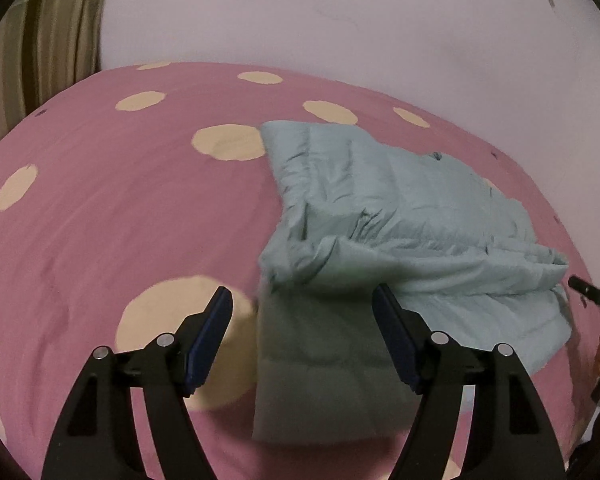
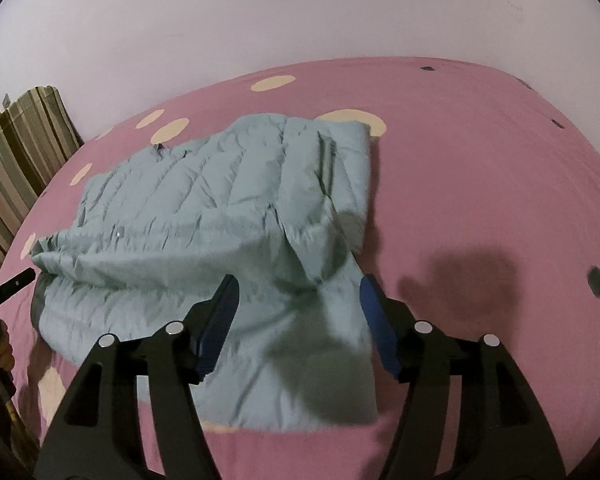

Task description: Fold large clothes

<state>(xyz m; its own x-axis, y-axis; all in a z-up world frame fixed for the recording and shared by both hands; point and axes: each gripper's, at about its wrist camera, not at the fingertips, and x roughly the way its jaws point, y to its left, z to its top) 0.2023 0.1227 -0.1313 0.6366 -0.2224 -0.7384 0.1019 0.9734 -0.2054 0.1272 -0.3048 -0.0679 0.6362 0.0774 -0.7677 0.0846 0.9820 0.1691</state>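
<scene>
A pale blue-green quilted puffer jacket [image 1: 400, 216] lies partly folded on a pink bed sheet with cream dots [image 1: 100, 208]. In the left wrist view my left gripper [image 1: 302, 300] is open and empty, hovering above the jacket's near left corner. In the right wrist view the jacket [image 2: 204, 208] spreads to the left and centre, with a folded part on its right side. My right gripper [image 2: 296, 292] is open and empty above the jacket's near right part. The other gripper's tip shows at the edge of each view [image 1: 592, 292] [image 2: 12, 284].
The pink sheet [image 2: 480, 184] covers the bed up to a plain pale wall [image 2: 260, 20]. A striped brown and beige curtain or cushion [image 1: 40, 60] stands at the bed's far left corner, also in the right wrist view [image 2: 20, 152].
</scene>
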